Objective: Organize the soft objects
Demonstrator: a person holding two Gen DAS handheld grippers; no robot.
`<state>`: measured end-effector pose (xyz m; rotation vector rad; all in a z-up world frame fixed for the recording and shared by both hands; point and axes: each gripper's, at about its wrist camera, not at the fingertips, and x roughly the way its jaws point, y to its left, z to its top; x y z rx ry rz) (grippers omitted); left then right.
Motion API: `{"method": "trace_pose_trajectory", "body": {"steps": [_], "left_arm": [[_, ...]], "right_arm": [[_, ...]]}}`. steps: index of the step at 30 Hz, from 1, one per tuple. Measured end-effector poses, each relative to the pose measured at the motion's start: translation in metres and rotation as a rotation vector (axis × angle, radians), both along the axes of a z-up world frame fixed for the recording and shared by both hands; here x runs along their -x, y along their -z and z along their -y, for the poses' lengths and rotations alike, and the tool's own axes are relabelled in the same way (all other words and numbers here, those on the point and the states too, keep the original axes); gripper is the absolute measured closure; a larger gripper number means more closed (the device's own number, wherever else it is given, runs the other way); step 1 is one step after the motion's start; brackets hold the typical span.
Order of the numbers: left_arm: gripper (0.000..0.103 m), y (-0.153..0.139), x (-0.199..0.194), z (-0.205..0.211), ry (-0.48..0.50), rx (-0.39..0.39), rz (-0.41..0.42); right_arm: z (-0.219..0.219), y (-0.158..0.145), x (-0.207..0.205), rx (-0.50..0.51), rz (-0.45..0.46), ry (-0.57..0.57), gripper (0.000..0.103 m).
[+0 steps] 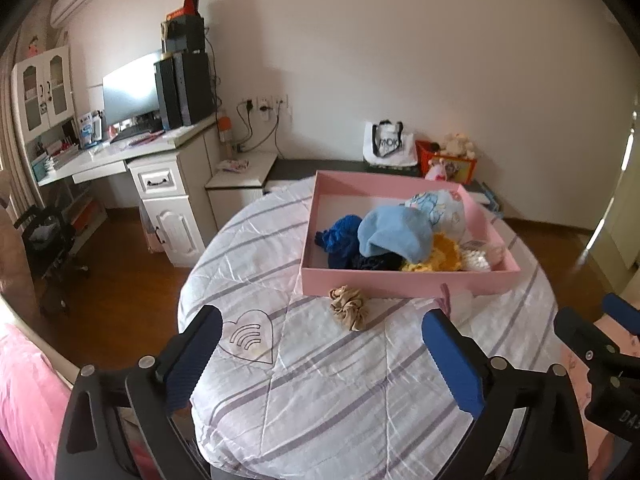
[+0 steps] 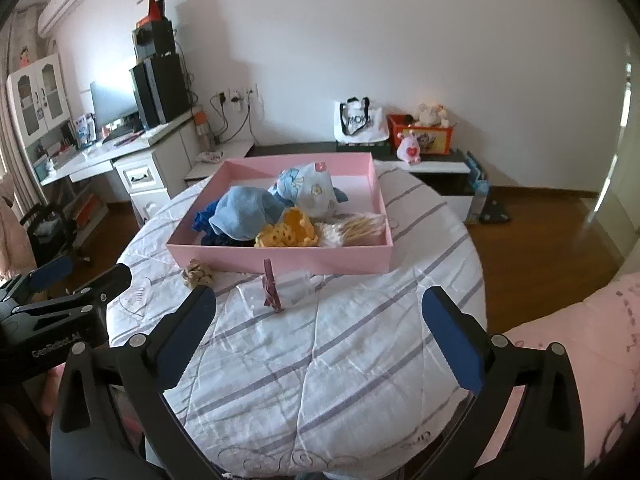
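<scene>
A round bed or table under a white quilt (image 1: 320, 380) with grey stripes holds a shallow pink box (image 1: 404, 282). Inside the box lie a light blue knit hat (image 1: 394, 236), a dark blue knit piece (image 1: 340, 240), a yellow crochet piece (image 1: 434, 258), a pale printed cloth (image 1: 444, 208) and a clear pack of cotton swabs (image 2: 360, 230). Two things are not yet in the box: a beige scrunchie (image 1: 349, 306) just in front of its near wall, and a small clear bag (image 2: 288, 286) with a dark pink clip, also just in front of the wall. The left gripper (image 1: 322, 336) hangs above the quilt near the scrunchie, jaws wide apart and empty. The right gripper (image 2: 318, 320) hangs near the clear bag, jaws likewise wide and empty. The scrunchie looks very light and soft, likely to squash flat; pinching across its bunched middle should hold it. The bag looks thin and slippery; its clip seems the firmest grip.
</scene>
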<state>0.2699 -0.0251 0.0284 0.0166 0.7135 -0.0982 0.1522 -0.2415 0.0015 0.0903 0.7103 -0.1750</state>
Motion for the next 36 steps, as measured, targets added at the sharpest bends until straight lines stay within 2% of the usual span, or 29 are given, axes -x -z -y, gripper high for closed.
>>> {"method": "trace_pose_trajectory", "body": {"steps": [11,22,29,36], "left_arm": [[0.000,-0.036,0.072,-0.006,0.017,0.007,0.102],[0.000,-0.068,0.135,-0.011,0.034,0.020,0.220],[0.000,-0.077,0.164,-0.014,0.047,0.034,0.269],[0.000,-0.079,0.175,-0.014,0.054,0.039,0.292]], "right_arm": [[-0.013,-0.030,0.042,0.030,0.075,-0.006,0.000],[-0.027,-0.063,0.081,0.076,0.189,-0.001,0.000],[-0.033,-0.077,0.099,0.086,0.240,-0.011,0.000],[-0.034,-0.082,0.111,0.087,0.269,-0.001,0.000]]}}
